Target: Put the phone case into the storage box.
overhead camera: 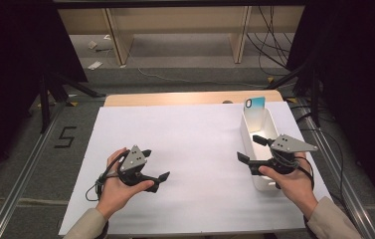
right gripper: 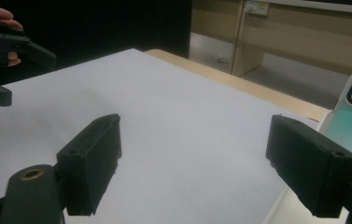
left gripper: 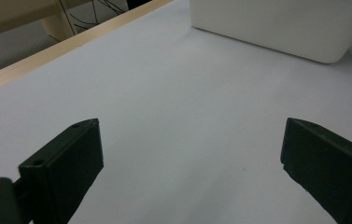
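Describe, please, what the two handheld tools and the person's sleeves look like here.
Both tools are black with two blocky, flat-faced jaws. The left tool and the right tool each carry a grey three-cornered plate dotted with small holes, and a black cable trails from each. The person's sleeves are beige.

Lab recording station.
Black curtains (overhead camera: 16, 59) at 9 and 3 o'clock, loose cables (overhead camera: 269, 45) at 1, floor marking "5" (overhead camera: 65, 137) at 9.

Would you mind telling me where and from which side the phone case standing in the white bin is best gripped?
Grip the phone case by its top edge, coming from above. It stands on end at the far end of the white bin, leaning on the end wall, its top above the rim. The right gripper, jaws open, probably suits best, being nearest.
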